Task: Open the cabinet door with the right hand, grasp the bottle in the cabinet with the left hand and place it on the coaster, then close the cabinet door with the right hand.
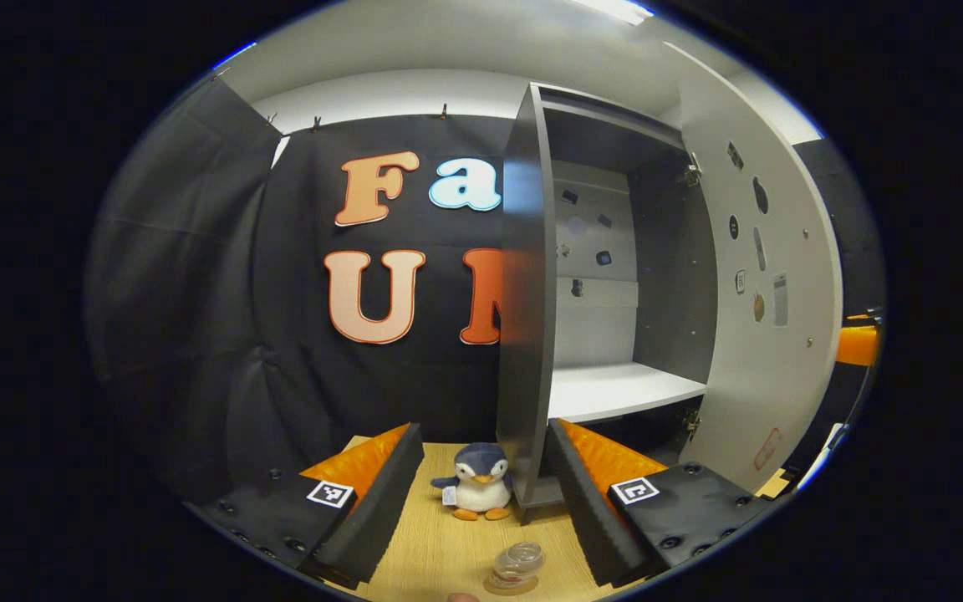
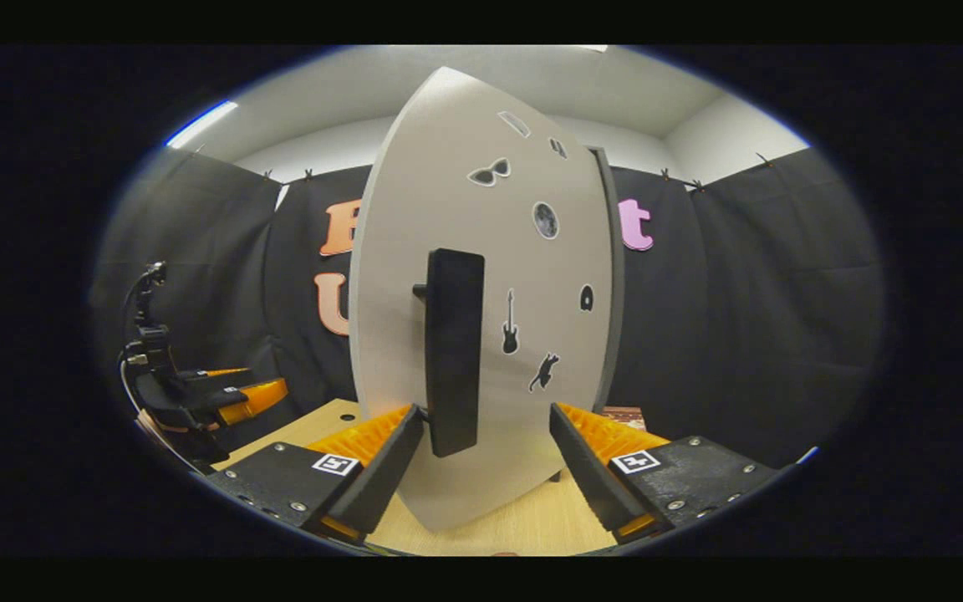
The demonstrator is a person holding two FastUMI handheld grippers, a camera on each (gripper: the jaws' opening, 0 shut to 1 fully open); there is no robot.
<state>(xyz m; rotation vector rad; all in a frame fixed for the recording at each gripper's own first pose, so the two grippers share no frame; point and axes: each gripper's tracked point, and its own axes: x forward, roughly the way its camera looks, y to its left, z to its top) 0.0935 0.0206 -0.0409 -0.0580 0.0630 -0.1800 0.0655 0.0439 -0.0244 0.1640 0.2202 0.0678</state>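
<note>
Door handle (image 2: 453,351) upright just ahead between the spread, empty right gripper (image 2: 486,456) fingers; bottle (image 1: 517,564) apparently already on coaster (image 1: 508,585), below the released left gripper (image 1: 486,493).

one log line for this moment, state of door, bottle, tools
grey cabinet door: open | clear plastic bottle: on round coaster | left tool: open | right tool: open, near black door handle
</note>
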